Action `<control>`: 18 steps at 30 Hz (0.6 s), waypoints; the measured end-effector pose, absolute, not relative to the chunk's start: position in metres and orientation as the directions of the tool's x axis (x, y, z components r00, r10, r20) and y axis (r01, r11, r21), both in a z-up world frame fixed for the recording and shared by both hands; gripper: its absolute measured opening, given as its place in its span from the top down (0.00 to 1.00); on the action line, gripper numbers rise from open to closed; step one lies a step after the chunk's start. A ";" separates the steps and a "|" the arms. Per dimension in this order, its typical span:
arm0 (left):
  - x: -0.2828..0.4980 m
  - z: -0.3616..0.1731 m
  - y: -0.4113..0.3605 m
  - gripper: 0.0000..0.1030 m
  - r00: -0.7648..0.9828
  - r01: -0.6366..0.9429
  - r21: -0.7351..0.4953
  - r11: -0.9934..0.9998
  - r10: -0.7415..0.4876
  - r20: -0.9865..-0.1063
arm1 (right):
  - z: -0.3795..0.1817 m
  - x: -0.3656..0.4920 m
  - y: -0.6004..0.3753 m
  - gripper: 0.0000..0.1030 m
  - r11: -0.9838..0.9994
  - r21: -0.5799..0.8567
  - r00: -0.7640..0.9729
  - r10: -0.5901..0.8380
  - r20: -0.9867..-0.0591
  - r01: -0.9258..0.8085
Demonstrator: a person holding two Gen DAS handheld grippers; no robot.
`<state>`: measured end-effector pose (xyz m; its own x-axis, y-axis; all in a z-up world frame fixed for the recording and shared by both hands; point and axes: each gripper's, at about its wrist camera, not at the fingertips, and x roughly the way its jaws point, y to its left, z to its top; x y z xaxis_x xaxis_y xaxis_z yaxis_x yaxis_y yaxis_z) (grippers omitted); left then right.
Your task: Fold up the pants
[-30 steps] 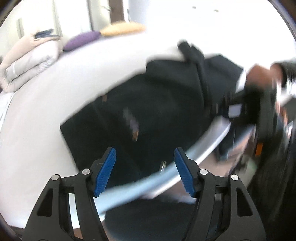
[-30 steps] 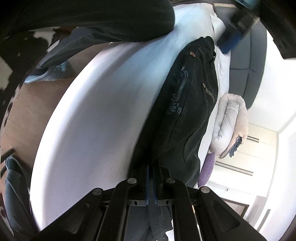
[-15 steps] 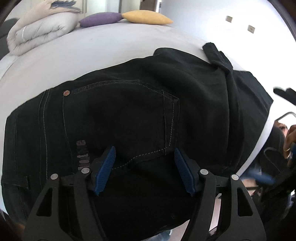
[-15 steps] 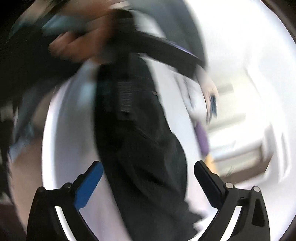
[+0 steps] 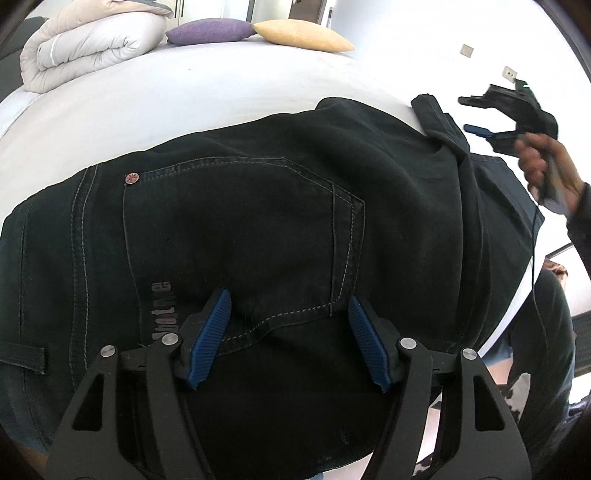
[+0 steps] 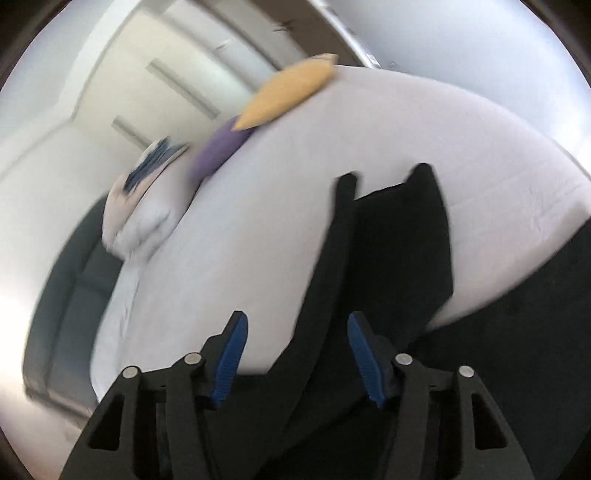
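Note:
Black jeans (image 5: 258,221) lie folded on a white bed (image 5: 184,96), back pocket and waistband up. My left gripper (image 5: 290,332) is open and empty, just above the pocket's lower seam. My right gripper (image 6: 295,350) is open and empty, over the leg end of the jeans (image 6: 388,251); it also shows in the left wrist view (image 5: 509,114), held in a hand above the jeans' far right end. The right wrist view is blurred.
A rolled white duvet (image 5: 88,44), a purple cushion (image 5: 210,31) and a yellow cushion (image 5: 303,35) lie at the far side of the bed. The bed's near edge (image 5: 517,306) runs at right, with floor beyond. A dark headboard (image 6: 66,295) stands left.
My right gripper let go of the jeans, opened and swung up over the leg end. My left gripper moved over the jeans' back pocket and stayed open.

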<state>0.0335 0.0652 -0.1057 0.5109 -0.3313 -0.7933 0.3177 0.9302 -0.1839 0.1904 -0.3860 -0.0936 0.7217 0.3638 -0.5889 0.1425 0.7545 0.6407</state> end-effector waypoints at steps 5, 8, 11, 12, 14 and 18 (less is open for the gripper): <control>0.032 -0.106 0.068 0.37 0.511 0.320 -0.193 0.928 -0.340 -0.789 | -0.128 0.218 -0.407 0.43 0.678 0.687 0.710 0.347 -0.613 0.262; 0.032 -0.107 0.069 0.37 0.512 0.320 -0.197 0.927 -0.344 -0.787 | -0.131 0.233 -0.411 0.43 0.684 0.682 0.719 0.335 -0.609 0.259; 0.032 -0.107 0.068 0.37 0.515 0.319 -0.194 0.927 -0.342 -0.786 | -0.129 0.242 -0.407 0.43 0.684 0.683 0.721 0.337 -0.606 0.255; 0.032 -0.106 0.069 0.37 0.517 0.319 -0.193 0.928 -0.341 -0.785 | -0.128 0.247 -0.405 0.46 0.685 0.685 0.720 0.342 -0.604 0.249; 0.030 -0.104 0.070 0.38 0.524 0.321 -0.195 0.927 -0.345 -0.779 | -0.126 0.254 -0.399 0.69 0.695 0.684 0.712 0.364 -0.600 0.222; 0.030 -0.084 0.077 0.60 0.529 0.296 -0.243 0.924 -0.370 -0.764 | -0.117 0.256 -0.393 0.92 0.726 0.657 0.718 0.346 -0.604 0.203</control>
<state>0.0299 0.0774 -0.0838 0.5289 -0.3704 -0.7636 0.2961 0.9237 -0.2430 0.2556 -0.3929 -0.1169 0.7180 0.3462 -0.6039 0.2027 0.7259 0.6572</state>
